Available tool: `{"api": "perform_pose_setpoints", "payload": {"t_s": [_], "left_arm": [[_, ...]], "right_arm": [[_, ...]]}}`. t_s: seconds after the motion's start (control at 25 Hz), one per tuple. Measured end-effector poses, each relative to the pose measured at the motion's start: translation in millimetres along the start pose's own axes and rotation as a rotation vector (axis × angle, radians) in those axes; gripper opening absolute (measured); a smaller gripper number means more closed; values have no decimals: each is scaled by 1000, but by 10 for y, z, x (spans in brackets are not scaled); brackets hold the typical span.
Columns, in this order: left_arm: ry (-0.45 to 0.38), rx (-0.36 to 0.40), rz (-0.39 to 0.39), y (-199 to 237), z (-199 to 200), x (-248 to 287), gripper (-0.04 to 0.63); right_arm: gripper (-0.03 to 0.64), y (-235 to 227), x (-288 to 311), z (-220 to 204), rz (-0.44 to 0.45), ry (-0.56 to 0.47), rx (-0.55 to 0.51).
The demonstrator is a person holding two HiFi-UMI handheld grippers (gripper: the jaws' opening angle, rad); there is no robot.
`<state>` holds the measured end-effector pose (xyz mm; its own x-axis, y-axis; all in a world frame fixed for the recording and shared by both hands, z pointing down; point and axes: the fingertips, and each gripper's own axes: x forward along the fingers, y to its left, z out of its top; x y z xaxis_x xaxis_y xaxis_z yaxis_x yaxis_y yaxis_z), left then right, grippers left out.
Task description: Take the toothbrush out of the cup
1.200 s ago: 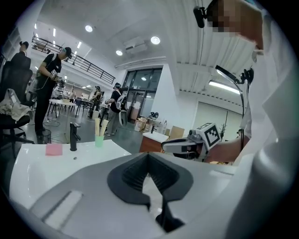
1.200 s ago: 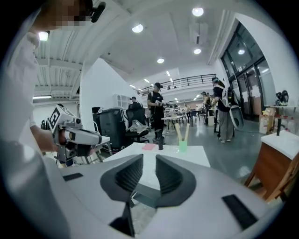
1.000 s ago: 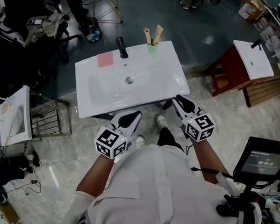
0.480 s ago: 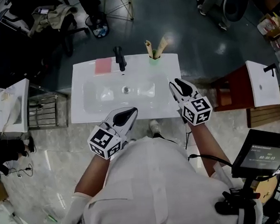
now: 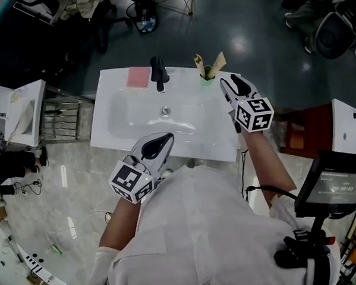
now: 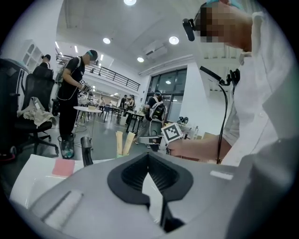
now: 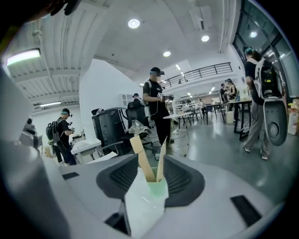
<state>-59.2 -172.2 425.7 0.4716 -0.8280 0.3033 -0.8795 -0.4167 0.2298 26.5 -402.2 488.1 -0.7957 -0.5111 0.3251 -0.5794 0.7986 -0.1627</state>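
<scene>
Now the right claw [image 5: 229, 82], opening empty, has neared the cup [image 5: 208, 76]; left claw [image 5: 164, 137] shut.

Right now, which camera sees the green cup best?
The right gripper view: the green cup sits close and centred. The head view shows it tiny on the sink's back rim. The left gripper view shows it far away, mostly hidden.

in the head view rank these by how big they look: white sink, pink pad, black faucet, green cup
1. white sink, by far the largest
2. pink pad and black faucet: too alike to rank
3. green cup, smallest
</scene>
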Motion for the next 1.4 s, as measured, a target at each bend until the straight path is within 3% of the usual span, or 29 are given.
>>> {"api": "perform_pose_setpoints", "payload": {"t_s": [0.24,0.56,0.76,0.96,1.4], "left_arm": [[12,-27,105,132,-6,58,6],[26,-51,156,173,-8,36,6],[20,-47,168,155,37,-25,6],[17,-60,182,171,41,-84,6],[8,-60,185,260,1,-126,6]], "right_arm": [[149,-235,429,-17,34,5,81],[148,-239,694,-13,43,5,93],[146,-251,703,-29,22,27,81],[71,-276,698,-18,-9,33,58],[54,-275,729,68,-43,3,20]]}}
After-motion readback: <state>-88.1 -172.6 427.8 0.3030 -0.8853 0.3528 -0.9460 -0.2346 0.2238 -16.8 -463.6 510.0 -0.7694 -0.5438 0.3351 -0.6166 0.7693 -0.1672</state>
